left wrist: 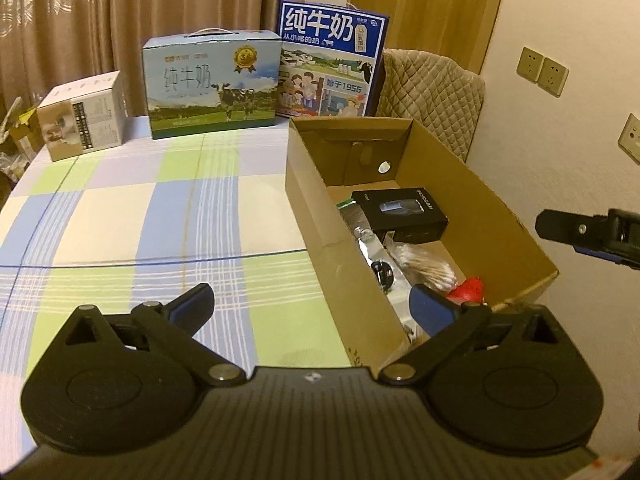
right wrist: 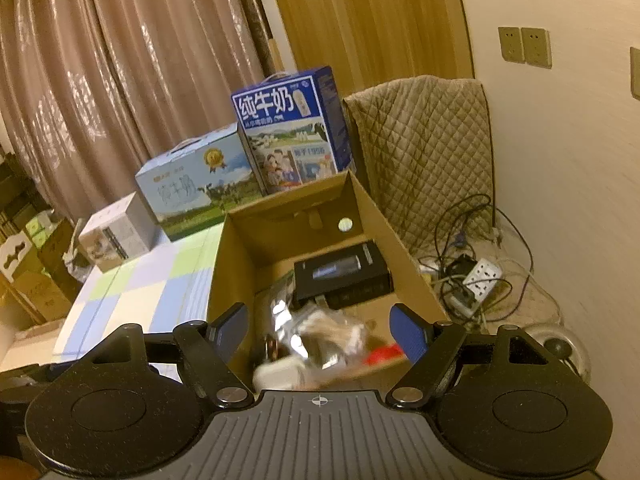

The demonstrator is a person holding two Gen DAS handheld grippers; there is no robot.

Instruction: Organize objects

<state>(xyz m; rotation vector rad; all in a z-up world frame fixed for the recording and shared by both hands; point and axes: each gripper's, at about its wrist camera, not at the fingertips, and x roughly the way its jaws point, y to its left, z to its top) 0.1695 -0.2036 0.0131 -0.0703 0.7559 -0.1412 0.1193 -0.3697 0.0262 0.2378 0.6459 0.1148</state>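
An open cardboard box (left wrist: 308,208) stands on the right part of the checked tablecloth (left wrist: 160,208). Inside lie a black product box (left wrist: 404,214), a foil packet (left wrist: 364,236), a bag of cotton swabs (left wrist: 428,268), a small black round item (left wrist: 384,272) and a red item (left wrist: 468,290). My left gripper (left wrist: 310,304) is open and empty, straddling the box's near left wall. My right gripper (right wrist: 318,322) is open above the box's near end (right wrist: 228,264), with blurred contents and the black product box (right wrist: 344,276) beyond it and nothing pressed between its pads. One of its fingers (left wrist: 560,226) shows beyond the box's right wall.
At the table's back stand a light blue milk carton (left wrist: 212,88), a dark blue milk carton (left wrist: 328,60) and a small white box (left wrist: 84,116). A chair with a quilted cover (right wrist: 424,152) is behind the cardboard box. A power strip and cables (right wrist: 480,280) lie on the floor to the right.
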